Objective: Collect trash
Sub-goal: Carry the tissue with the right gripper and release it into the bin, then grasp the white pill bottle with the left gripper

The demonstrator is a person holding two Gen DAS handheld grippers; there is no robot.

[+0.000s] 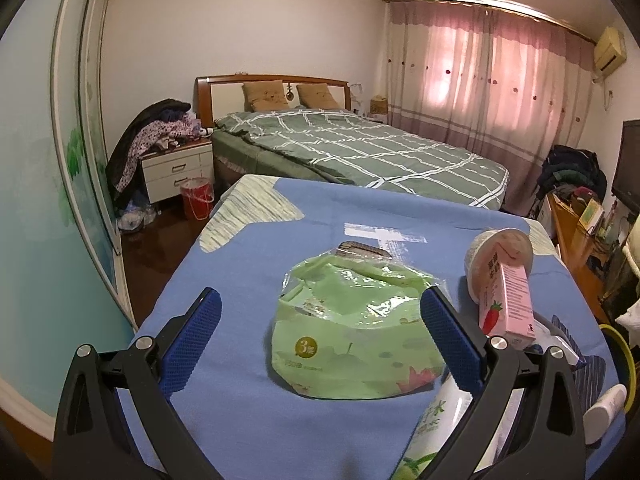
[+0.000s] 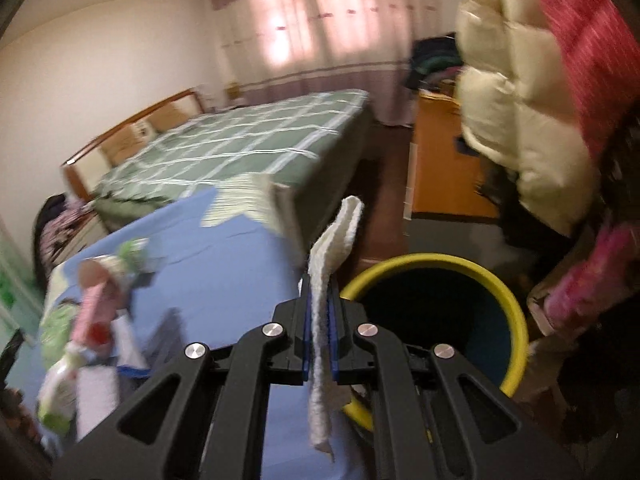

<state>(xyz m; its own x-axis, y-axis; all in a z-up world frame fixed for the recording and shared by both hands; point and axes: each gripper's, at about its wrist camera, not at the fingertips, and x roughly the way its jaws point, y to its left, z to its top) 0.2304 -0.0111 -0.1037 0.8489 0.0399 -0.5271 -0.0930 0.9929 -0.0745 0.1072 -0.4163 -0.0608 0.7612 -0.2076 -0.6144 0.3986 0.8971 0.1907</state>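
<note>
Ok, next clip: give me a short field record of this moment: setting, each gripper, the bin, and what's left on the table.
setting: bedroom, table with blue cloth
left gripper: open, poised at the green plastic pack, not gripping
right gripper: shut on a white fibrous pad
bin: yellow rim, dark inside, beside the table, just right of the held pad
left on table: green plastic pack, pink strawberry carton, paper cup, white tube
image quality: right wrist view blurred
</note>
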